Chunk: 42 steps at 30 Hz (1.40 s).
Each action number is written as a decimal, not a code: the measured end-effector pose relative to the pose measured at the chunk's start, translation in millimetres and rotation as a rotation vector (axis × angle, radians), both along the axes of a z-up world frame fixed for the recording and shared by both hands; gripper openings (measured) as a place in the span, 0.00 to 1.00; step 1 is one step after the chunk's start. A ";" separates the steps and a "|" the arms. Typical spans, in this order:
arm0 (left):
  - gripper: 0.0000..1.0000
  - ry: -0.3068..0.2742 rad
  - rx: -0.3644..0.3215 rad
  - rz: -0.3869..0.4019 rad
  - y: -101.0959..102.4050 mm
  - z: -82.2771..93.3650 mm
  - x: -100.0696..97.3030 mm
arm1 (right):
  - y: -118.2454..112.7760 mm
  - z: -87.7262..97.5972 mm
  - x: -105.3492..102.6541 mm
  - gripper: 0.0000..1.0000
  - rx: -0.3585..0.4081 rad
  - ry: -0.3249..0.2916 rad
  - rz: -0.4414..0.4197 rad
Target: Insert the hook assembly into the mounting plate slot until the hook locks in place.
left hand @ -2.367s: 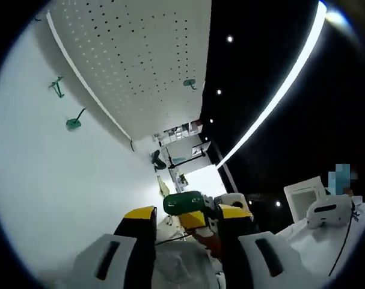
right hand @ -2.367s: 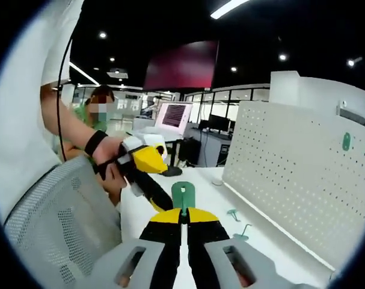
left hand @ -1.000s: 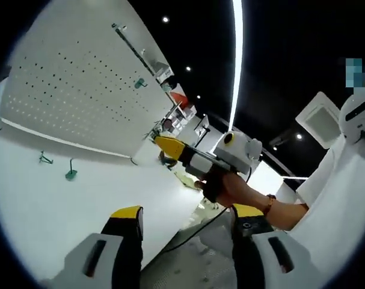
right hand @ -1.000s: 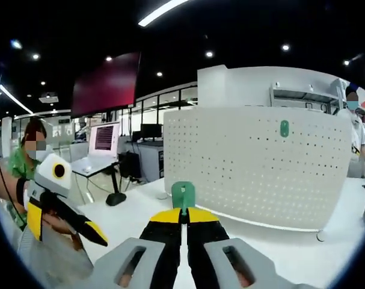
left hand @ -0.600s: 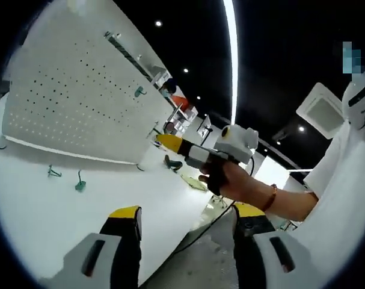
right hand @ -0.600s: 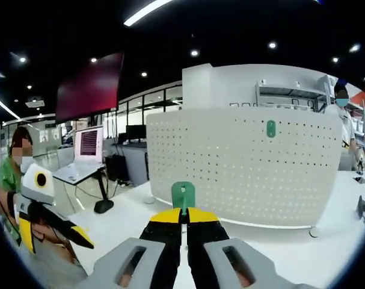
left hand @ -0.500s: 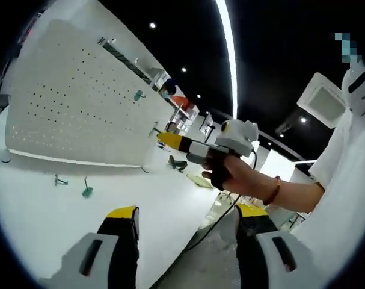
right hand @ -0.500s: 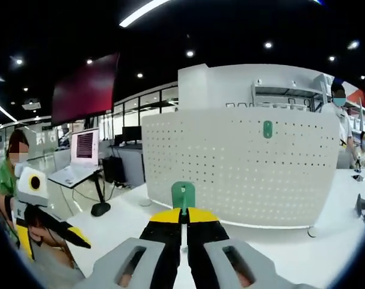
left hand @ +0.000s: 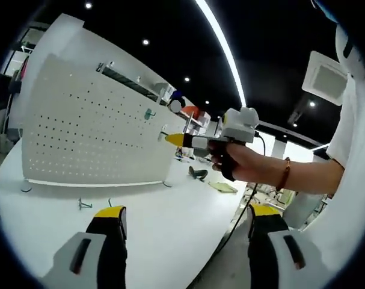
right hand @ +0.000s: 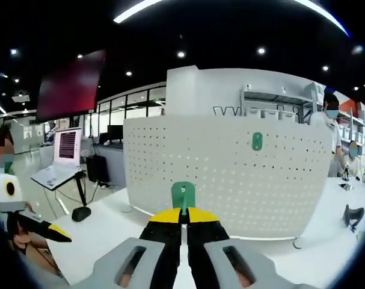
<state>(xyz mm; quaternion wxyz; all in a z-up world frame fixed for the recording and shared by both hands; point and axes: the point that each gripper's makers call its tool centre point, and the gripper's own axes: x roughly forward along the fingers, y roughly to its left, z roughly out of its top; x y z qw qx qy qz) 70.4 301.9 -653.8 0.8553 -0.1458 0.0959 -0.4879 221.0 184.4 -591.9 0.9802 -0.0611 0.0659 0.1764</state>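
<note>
The white perforated board (right hand: 224, 180) stands upright straight ahead of your right gripper (right hand: 183, 212), whose jaws pinch the green hook piece (right hand: 183, 195) pointing up, while your left gripper (left hand: 180, 220) waits spread wide, holding nothing.

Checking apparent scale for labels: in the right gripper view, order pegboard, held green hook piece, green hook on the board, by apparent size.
1. White pegboard, by far the largest.
2. Green hook piece gripped by the right hand-held gripper; nearness to the camera inflates it.
3. Green hook mounted on the board, smallest; true size against the held piece unsure.
</note>
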 end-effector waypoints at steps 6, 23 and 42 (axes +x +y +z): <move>0.91 -0.046 0.060 -0.008 -2.3 -0.1 4.2 | -6.1 15.0 17.7 0.00 0.060 -0.030 -0.033; 1.00 -0.137 0.143 -0.022 -8.4 -1.5 -0.9 | -23.6 42.5 54.8 0.01 0.116 -0.070 -0.112; 1.00 -0.150 0.194 -0.041 -2.2 -2.2 1.9 | -36.7 51.3 82.9 0.01 0.178 -0.053 -0.191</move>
